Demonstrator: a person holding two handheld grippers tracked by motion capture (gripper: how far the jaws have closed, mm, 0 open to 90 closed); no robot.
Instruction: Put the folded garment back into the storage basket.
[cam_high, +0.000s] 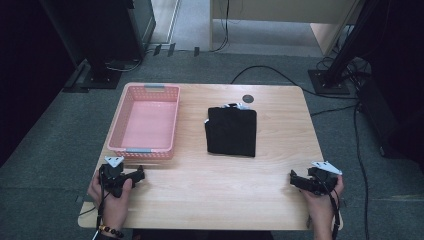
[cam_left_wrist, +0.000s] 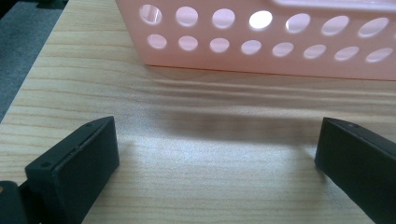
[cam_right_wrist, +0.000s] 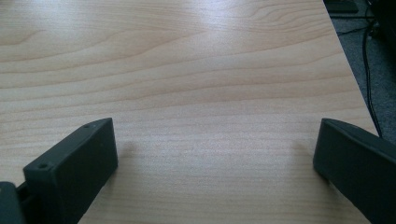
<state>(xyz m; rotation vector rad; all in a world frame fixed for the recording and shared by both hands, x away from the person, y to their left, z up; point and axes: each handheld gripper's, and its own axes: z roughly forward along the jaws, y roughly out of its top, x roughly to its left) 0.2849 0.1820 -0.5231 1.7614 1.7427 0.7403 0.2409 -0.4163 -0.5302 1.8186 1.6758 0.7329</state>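
**benchwatcher:** The wooden table (cam_high: 200, 185) is the biggest thing here, so everything gets placed off that. On its far-left part sits the pink basket (cam_high: 146, 122), holes all along its wall. Out in the table's middle, a bit toward the far edge, lies the folded black cloth (cam_high: 231, 131), flat, nothing touching it.

**gripfan22:** And the grippers?

**benchwatcher:** The left gripper (cam_high: 122, 177) is at the table's near-left corner, just in front of the basket, jaws wide apart over bare wood. The right gripper (cam_high: 306, 181) is at the near-right corner, well apart from the cloth, jaws spread wide too, nothing between them.
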